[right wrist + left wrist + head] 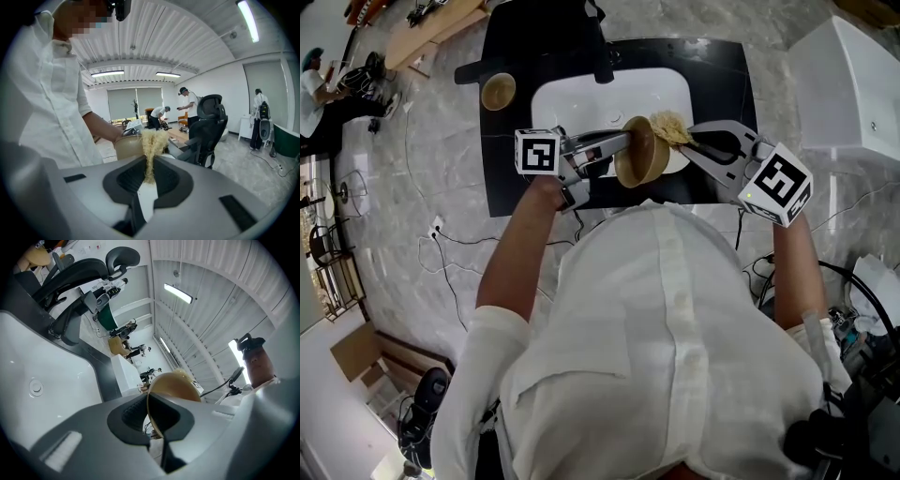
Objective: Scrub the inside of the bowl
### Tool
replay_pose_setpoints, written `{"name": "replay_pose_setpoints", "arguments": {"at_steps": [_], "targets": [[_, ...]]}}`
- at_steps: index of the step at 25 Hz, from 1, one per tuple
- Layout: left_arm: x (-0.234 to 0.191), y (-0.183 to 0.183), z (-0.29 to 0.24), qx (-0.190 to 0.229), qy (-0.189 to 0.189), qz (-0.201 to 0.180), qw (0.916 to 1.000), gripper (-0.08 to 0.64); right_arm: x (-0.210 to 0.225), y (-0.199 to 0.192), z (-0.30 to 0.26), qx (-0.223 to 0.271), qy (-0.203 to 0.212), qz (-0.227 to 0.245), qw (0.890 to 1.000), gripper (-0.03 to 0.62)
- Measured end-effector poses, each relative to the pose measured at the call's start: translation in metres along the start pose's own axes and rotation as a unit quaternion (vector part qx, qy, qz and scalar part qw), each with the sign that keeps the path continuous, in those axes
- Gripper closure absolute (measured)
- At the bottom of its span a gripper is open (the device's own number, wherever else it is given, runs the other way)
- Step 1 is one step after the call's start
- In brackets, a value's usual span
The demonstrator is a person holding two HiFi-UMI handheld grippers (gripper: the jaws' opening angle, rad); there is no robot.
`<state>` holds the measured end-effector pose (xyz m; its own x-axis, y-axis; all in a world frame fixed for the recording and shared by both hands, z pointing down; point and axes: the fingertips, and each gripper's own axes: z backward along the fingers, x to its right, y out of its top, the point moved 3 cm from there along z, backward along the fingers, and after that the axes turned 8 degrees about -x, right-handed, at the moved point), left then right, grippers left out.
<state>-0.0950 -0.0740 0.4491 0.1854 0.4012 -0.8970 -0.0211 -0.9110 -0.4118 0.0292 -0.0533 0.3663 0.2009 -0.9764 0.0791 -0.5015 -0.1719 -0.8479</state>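
We hold two grippers, one in each hand, over a white sink [572, 98]. The left gripper [623, 142] has its jaws pinched on the rim of a wooden bowl [639, 155]. One pad sits inside the wall and one outside, as the left gripper view shows [151, 420]. The bowl is turned on its side above the sink basin, with its opening towards the right gripper [694, 141]. That gripper's jaws are clamped on one pale yellow fibre scrubber [668, 126], whose frayed tuft stands up out of the pads in the right gripper view [149, 176]. The tuft touches the bowl at its rim; we cannot tell how far it goes inside.

Each gripper carries one marker cube, so we count two: one on the left [538, 152] and one on the right [778, 183]. The sink is set in a black counter [511, 169]. A second wooden bowl [499, 91] stands upright on the counter, well apart from the held one, which makes two bowls in all. One black office chair [548, 28] stands beyond the counter.
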Motion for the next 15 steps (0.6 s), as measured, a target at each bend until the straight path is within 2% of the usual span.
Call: {"name": "replay_pose_setpoints", "arguments": {"at_steps": [9, 15], "targets": [[-0.006, 0.010, 0.007, 0.048, -0.004, 0.035, 0.9983, 0.545, -0.029, 0.008, 0.004, 0.018, 0.057, 0.010, 0.998, 0.555], [0.003, 0.023, 0.010, 0.088, -0.033, 0.044, 0.9947, 0.545, -0.050, 0.003, -0.010, 0.018, 0.094, 0.011, 0.995, 0.555]]}}
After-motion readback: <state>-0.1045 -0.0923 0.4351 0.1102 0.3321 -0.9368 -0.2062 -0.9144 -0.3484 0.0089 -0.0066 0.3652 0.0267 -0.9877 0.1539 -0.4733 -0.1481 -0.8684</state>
